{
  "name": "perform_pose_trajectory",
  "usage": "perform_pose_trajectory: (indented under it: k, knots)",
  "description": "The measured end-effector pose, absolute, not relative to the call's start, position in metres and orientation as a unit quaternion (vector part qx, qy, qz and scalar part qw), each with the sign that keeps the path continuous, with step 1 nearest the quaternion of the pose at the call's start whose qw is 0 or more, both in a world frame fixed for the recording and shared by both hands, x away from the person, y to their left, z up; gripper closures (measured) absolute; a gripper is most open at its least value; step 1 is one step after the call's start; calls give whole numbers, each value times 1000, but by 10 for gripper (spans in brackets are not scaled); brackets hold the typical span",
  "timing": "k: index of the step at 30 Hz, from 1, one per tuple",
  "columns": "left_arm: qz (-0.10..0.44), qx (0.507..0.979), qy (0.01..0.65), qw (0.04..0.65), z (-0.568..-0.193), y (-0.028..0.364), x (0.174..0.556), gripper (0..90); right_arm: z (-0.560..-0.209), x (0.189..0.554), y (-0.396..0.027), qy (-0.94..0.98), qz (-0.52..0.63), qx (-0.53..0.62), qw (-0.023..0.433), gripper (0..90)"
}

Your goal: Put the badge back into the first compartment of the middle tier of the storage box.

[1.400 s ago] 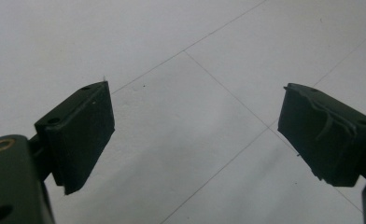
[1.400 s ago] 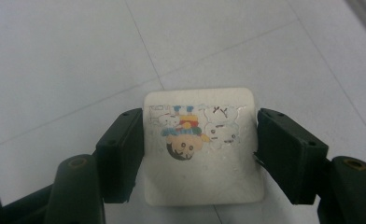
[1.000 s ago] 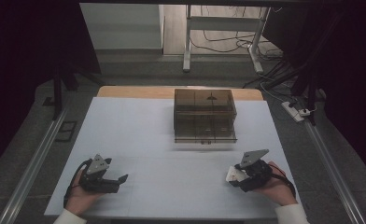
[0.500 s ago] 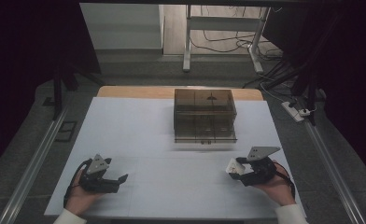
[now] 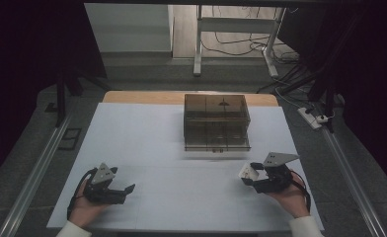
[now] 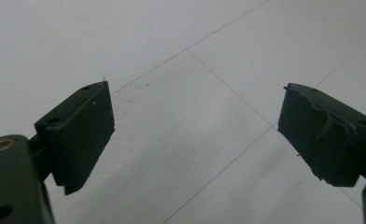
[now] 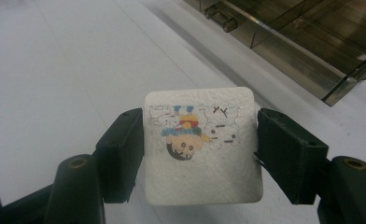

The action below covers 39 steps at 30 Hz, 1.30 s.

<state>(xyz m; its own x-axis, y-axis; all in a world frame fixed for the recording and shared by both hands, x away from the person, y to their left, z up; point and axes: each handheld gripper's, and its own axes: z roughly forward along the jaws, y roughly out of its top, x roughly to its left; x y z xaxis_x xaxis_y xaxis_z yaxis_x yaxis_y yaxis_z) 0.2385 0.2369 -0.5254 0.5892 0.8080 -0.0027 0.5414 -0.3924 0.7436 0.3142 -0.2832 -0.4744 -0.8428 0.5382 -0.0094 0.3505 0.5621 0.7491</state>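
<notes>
My right gripper (image 7: 200, 154) is shut on a white square block (image 7: 202, 147) with a small cartoon picture on its top face, seen upside down. In the high view the right gripper (image 5: 253, 177) holds that white block (image 5: 248, 173) just above the table at the front right, pointing left. A smoky clear-plastic drawer box (image 5: 216, 121) stands at the back middle of the table; its front edge (image 7: 284, 42) runs across the upper right of the right gripper view. My left gripper (image 5: 125, 190) rests at the front left, open, with bare table between its pads (image 6: 78, 135).
The white table top (image 5: 172, 148) has a wooden strip along its far edge. Metal rails run down both sides. A power strip (image 5: 312, 118) and cables lie on the floor to the right, and a desk frame stands beyond the table.
The right hand with the white block has shifted slightly toward the right and nearer the front edge. The left hand has stayed put.
</notes>
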Motion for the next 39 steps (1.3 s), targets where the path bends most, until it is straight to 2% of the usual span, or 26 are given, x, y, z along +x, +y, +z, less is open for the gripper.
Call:
perform_pose_trajectory:
  k: [13, 39]
  knots:
    - [184, 813, 415, 364, -525, 237, 238, 109, -468, 313, -284, 851, 426, 273, 141, 330]
    - [182, 812, 417, 365, -526, 236, 239, 109, -459, 319, -266, 841, 446, 267, 149, 330]
